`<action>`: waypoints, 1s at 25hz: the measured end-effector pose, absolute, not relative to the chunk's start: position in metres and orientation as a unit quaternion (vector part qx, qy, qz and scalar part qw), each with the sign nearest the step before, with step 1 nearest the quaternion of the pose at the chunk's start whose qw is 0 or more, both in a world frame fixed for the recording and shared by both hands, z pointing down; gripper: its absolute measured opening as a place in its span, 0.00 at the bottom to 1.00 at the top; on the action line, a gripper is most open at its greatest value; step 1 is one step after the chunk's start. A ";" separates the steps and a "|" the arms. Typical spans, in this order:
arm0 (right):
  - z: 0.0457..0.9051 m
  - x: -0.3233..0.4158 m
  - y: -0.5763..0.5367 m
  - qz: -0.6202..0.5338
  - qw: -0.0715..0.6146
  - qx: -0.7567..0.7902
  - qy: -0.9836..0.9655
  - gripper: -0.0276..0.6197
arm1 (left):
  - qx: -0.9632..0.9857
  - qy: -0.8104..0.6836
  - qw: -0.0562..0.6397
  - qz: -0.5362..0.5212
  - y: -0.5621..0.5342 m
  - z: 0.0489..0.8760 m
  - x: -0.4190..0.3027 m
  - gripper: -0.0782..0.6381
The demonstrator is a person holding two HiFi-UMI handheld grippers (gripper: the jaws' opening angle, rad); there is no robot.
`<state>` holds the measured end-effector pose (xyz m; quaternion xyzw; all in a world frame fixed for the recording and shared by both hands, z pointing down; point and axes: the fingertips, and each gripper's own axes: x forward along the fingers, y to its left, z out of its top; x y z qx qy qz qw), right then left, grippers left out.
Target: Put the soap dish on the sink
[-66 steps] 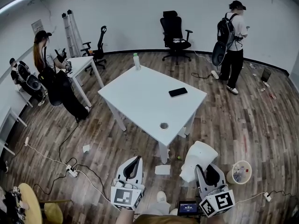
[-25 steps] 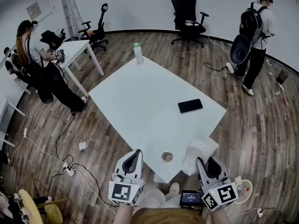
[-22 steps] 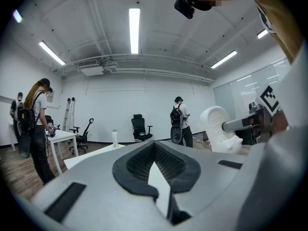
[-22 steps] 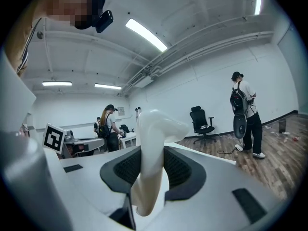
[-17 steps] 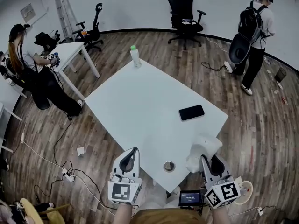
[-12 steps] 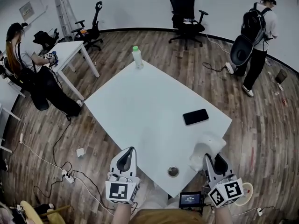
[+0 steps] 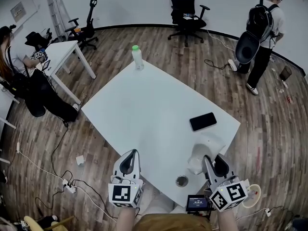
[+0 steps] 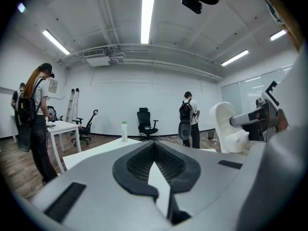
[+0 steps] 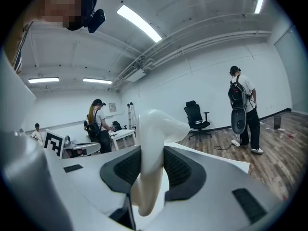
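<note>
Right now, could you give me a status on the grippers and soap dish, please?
Left gripper empty, jaws together. Right gripper clamps the dish over the table edge. No sink in view; phone ahead.

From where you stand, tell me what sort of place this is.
Probably an office or lab workroom: white tables, wheeled office chairs, and a power strip on the wood floor.

Smooth glossy soap dish, matt table (wood-plank floor)
</note>
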<state>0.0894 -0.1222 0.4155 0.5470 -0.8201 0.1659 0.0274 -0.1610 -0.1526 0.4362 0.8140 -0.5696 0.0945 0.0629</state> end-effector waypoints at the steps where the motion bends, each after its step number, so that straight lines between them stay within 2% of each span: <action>1: 0.417 0.087 -0.124 0.169 0.028 0.545 -0.821 0.24 | 0.815 -0.568 0.065 0.095 -0.155 0.438 -0.160 0.12; 8: 0.447 0.085 -0.145 0.227 0.014 0.521 -0.823 0.24 | 0.816 -0.563 0.077 0.102 -0.174 0.450 -0.153 0.12; 25: 0.543 0.076 -0.172 0.322 0.042 0.484 -0.813 0.24 | 0.822 -0.546 0.097 0.126 -0.196 0.478 -0.131 0.12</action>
